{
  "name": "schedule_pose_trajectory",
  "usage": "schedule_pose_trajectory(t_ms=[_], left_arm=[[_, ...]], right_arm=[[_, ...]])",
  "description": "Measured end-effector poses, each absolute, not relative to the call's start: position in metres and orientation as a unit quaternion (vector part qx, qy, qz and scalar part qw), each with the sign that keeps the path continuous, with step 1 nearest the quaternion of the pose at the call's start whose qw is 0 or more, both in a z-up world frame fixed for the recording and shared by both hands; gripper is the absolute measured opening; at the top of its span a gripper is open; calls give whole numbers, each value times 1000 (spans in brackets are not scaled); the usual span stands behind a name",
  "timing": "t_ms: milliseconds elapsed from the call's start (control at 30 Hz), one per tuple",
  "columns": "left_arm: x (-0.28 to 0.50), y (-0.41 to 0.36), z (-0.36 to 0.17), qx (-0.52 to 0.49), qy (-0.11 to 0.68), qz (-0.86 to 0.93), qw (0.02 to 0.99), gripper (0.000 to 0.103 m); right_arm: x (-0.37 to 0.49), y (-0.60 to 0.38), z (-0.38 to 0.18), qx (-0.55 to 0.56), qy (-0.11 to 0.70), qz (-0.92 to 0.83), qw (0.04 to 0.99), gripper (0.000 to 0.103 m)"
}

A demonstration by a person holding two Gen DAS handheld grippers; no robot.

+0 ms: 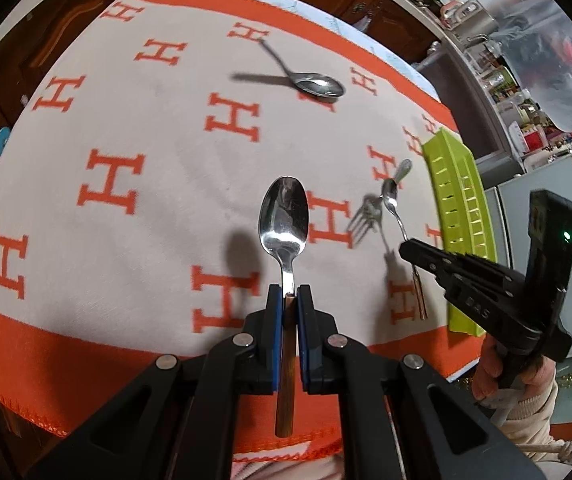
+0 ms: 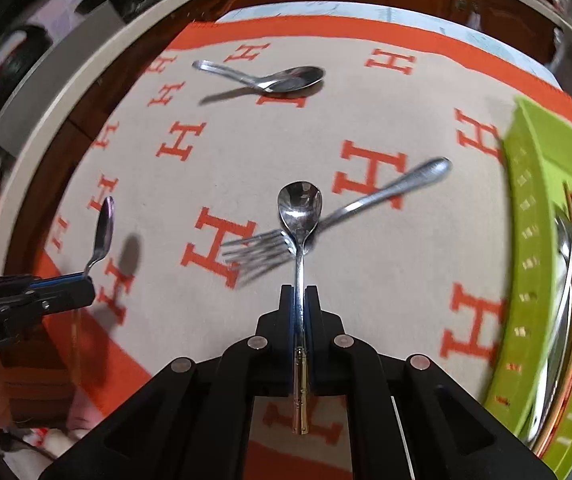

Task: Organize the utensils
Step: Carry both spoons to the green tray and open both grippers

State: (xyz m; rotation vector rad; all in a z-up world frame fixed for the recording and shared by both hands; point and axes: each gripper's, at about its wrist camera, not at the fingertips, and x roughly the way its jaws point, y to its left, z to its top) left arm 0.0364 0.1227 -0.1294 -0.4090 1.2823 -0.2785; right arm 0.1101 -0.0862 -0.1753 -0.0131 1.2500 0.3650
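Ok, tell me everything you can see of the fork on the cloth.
The fork is plain silvery metal with four tines and a slim handle widening to a rounded end. It lies flat on the orange-and-cream cloth, tines towards the left gripper, handle towards the green tray. No gripper touches it. The small spoon clamped in the right gripper hangs across its neck in view; contact cannot be told.

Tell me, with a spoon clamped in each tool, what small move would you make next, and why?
Probably carry the right gripper with its small spoon sideways over the green tray. Its jaws are shut on the handle, and the tray sits close beside it with cutlery already inside. The left gripper also holds a spoon; a fork and another spoon remain on the cloth.
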Motion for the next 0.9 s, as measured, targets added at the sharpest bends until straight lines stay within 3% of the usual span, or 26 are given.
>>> schedule_pose_trajectory(t_ms=[200,433,667,900], left_arm=[[52,85,-101,-167,577,-167,782,5],[80,-11,-55,-130,543,-240,794,5],[100,-108,-51,-102,552,-289,775,5],[107,-146,-72,-85,576,-283,762,5]], right_arm=[[81,-139,-127,37,548,144,823,4],[67,-220,-88,12,510,35,860,4],[73,-282,-108,-6,523,-28,852,4],[77,-306,-137,26,543,-22,839,6]])
